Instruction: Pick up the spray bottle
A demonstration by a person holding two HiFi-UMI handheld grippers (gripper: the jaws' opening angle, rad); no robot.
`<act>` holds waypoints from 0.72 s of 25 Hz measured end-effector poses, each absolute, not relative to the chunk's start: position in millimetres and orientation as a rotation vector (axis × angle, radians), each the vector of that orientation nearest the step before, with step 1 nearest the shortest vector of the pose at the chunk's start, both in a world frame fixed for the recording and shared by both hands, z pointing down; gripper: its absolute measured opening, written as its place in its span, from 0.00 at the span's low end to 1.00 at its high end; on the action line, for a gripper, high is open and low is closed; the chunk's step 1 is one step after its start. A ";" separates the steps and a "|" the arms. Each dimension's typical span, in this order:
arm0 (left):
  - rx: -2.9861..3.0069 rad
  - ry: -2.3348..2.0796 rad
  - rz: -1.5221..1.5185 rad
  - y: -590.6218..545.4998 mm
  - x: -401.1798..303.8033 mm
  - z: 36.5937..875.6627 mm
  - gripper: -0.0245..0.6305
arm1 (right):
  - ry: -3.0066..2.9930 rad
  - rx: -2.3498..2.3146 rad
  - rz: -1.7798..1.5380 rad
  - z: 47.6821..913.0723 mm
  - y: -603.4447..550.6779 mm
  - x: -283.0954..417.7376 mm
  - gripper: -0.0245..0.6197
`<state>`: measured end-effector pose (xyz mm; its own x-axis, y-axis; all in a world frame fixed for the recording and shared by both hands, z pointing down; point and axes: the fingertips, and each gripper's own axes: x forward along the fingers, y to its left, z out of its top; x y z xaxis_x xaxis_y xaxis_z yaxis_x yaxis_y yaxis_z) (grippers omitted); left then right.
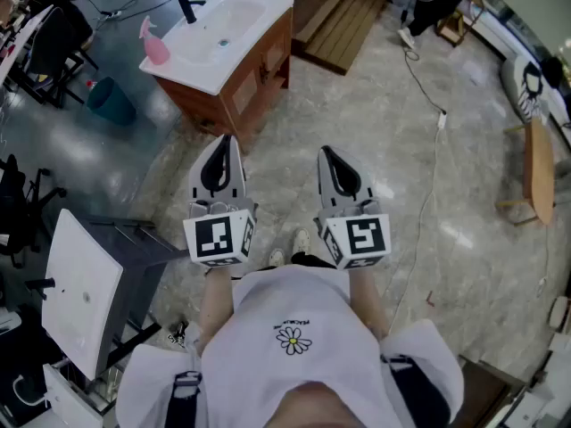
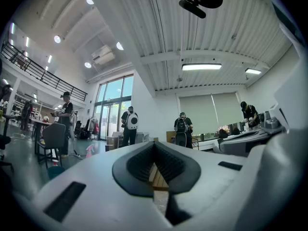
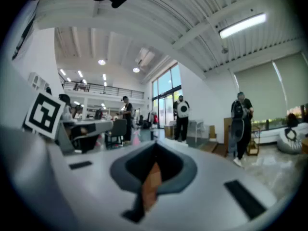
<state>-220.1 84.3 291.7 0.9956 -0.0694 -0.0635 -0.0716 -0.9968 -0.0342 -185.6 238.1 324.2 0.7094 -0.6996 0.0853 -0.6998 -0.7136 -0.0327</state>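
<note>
A pink spray bottle (image 1: pixel 153 45) stands on the left corner of a white washbasin top (image 1: pixel 254 27), well ahead of both grippers. The left gripper view catches the spray bottle (image 2: pixel 90 150) small and far off to the left. My left gripper (image 1: pixel 228 141) and right gripper (image 1: pixel 325 152) are held level side by side in front of the person, over bare floor. On both, the jaws meet at the tips and nothing is between them. The left gripper (image 2: pixel 155 143) and right gripper (image 3: pixel 155 147) show the same in their own views.
The basin sits on a wooden cabinet (image 1: pixel 245 87) with a black tap (image 1: pixel 187 7). A teal bin (image 1: pixel 111 101) stands to its left and wooden pallets (image 1: pixel 343 16) behind it. Another white basin on a grey stand (image 1: pixel 80 292) is near left. A cable (image 1: pixel 428 87) crosses the floor; people stand far off.
</note>
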 end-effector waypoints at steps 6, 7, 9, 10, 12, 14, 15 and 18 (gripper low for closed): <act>-3.091 0.090 0.115 90.4 -212.9 288.8 0.06 | -1.203 2.903 0.145 324.4 243.1 -179.9 0.08; -3.089 0.087 0.121 91.4 -211.1 287.8 0.06 | -1.216 2.905 0.142 323.4 243.6 -178.8 0.08; -3.087 0.084 0.127 92.9 -206.7 286.8 0.06 | -1.242 2.919 0.143 322.3 245.0 -175.3 0.08; -3.087 0.082 0.127 93.3 -204.1 286.9 0.07 | -1.252 2.927 0.144 322.2 245.7 -173.0 0.08; -3.088 0.080 0.120 93.6 -198.6 288.0 0.07 | -1.268 2.936 0.142 322.4 246.4 -168.5 0.08; -3.087 0.078 0.112 94.8 -192.5 289.1 0.06 | -1.269 2.929 0.134 322.7 247.7 -163.2 0.08; -3.085 0.078 0.109 96.1 -189.2 289.2 0.06 | -1.264 2.921 0.127 322.8 249.1 -160.3 0.08; -3.076 0.078 0.118 100.9 -177.7 286.7 0.06 | -1.258 2.907 0.117 322.9 254.6 -149.4 0.08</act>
<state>-177.7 100.9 286.7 0.9958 -0.0481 -0.0778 -0.0529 -0.9968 -0.0601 -149.4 254.6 322.9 0.6824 -0.7288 0.0565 -0.7267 -0.6847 -0.0555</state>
